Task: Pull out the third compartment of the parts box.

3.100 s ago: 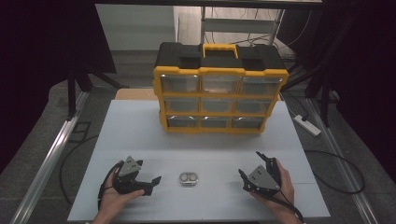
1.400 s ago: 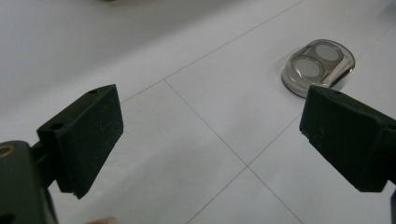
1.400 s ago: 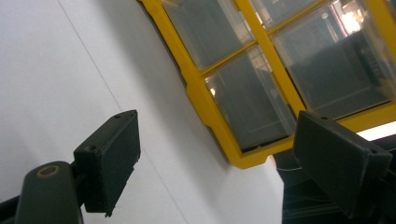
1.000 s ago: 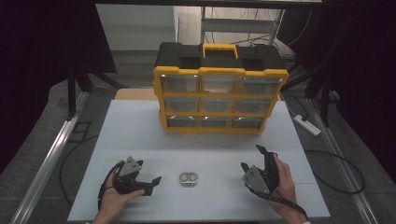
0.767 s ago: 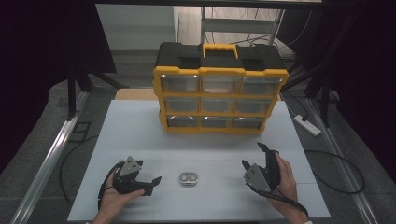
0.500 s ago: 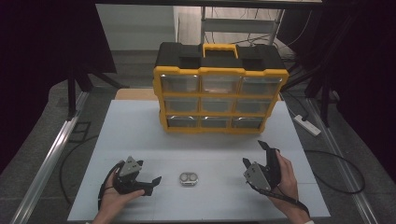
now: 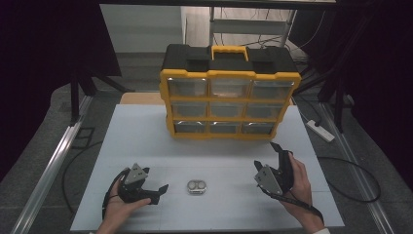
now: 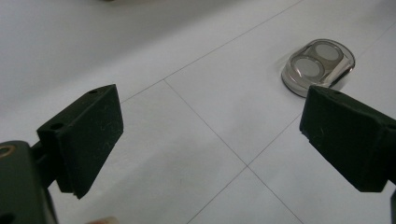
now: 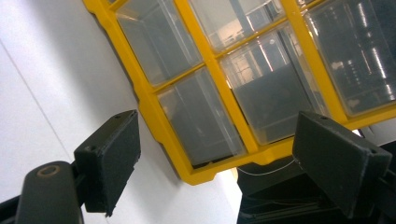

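White table, two things on it

We see a white rectangular table with thin grid lines across its top. A yellow-and-black plastic drawer organiser with clear drawer fronts stands upright at its far middle. A small clear oval case holding two round discs lies flat near the front edge, well apart from the organiser.

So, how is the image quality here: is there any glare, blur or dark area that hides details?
High view: dim, surroundings almost black, white table evenly lit. Right gripper view: tilted, bright reflections on the clear drawers of the yellow organizer, their contents unreadable. Left gripper view: sharp on the small clear case, the near jaws slightly soft.
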{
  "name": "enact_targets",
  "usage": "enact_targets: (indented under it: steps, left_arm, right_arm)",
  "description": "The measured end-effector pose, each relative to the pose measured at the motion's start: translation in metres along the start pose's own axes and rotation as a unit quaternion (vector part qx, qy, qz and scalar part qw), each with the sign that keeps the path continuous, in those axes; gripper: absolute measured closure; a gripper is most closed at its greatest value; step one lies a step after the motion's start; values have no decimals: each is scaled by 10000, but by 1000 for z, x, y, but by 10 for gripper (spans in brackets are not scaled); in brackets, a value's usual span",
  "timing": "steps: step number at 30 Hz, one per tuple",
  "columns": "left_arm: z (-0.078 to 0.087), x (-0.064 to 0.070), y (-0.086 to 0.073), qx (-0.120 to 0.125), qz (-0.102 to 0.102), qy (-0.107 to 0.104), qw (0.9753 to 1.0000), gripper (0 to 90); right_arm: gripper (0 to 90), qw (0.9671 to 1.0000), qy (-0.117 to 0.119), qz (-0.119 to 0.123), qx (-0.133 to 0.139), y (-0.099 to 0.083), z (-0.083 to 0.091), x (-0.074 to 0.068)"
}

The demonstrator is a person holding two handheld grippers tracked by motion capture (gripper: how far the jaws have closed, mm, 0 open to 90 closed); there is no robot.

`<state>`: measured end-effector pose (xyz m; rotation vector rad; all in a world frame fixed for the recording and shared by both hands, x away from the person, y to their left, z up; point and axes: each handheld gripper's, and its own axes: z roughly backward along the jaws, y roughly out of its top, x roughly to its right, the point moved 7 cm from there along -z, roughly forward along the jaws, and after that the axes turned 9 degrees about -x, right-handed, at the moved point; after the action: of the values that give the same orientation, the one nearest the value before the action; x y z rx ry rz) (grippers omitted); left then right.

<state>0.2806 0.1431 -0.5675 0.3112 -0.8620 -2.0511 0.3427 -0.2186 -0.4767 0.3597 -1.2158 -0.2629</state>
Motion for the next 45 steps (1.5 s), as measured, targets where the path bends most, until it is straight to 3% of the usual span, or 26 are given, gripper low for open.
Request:
enact_targets:
  steps: [13, 27, 45]
  left_arm:
    - [0, 0, 0, -6, -1, 0, 10000, 66]
    - [0, 0, 0, 12, 21, -2, 10000, 66]
    - [1, 0, 0, 49, 27, 24, 10000, 67]
  right_arm:
    - [149, 9999, -93, -35, 37, 3, 1, 15]
    - [150, 9998, -151, 100, 68, 14, -2, 22]
    - [153, 9994, -328, 25, 98, 19, -8, 40]
